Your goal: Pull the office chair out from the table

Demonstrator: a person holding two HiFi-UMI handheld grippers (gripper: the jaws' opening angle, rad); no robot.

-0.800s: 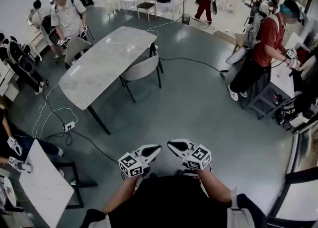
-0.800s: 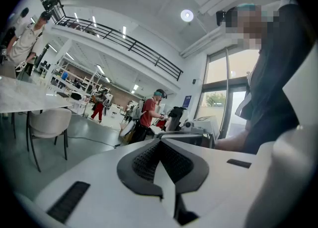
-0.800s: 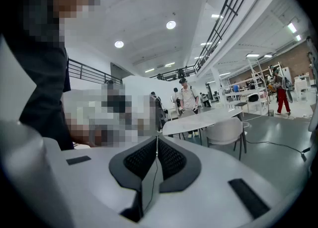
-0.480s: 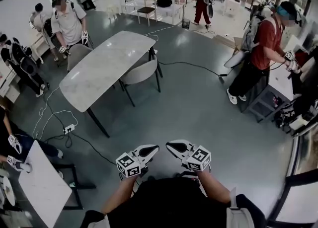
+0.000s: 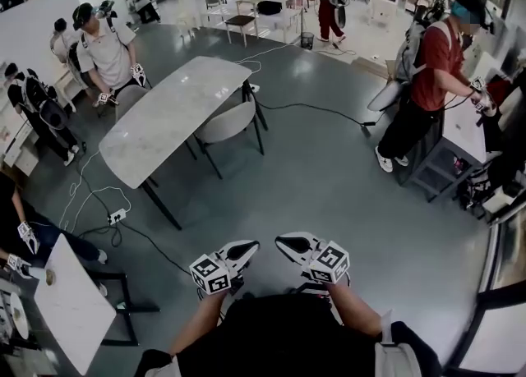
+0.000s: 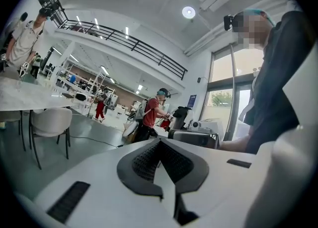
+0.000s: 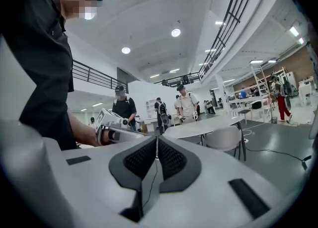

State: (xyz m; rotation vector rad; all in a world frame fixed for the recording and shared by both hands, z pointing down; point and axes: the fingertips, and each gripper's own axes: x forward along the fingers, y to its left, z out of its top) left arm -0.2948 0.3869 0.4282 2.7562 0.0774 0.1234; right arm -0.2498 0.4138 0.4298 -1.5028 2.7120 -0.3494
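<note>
Low against the torso in the head view: left gripper (image 5: pixel 249 247) and right gripper (image 5: pixel 283 242), held level, tips turned toward each other without touching. Jaws of both pressed together, nothing between the pads in either gripper view.

Well ahead, across grey floor (image 5: pixel 329 195): office chair (image 5: pixel 228 121), pale shell on dark legs, pushed in against the long edge of the marble table (image 5: pixel 173 108). Far apart from both grippers. At the table's other side, a second chair (image 5: pixel 125 98), with a person in a light shirt (image 5: pixel 103 47) just behind it.

On the floor in between: white power strip (image 5: pixel 116 217) and a black cable (image 5: pixel 160 245) trailing from it toward the grippers. Further right, another black cable (image 5: pixel 312 107) running from the table toward a person in a red shirt (image 5: pixel 436 63). At lower left, a white table (image 5: pixel 74 305).
</note>
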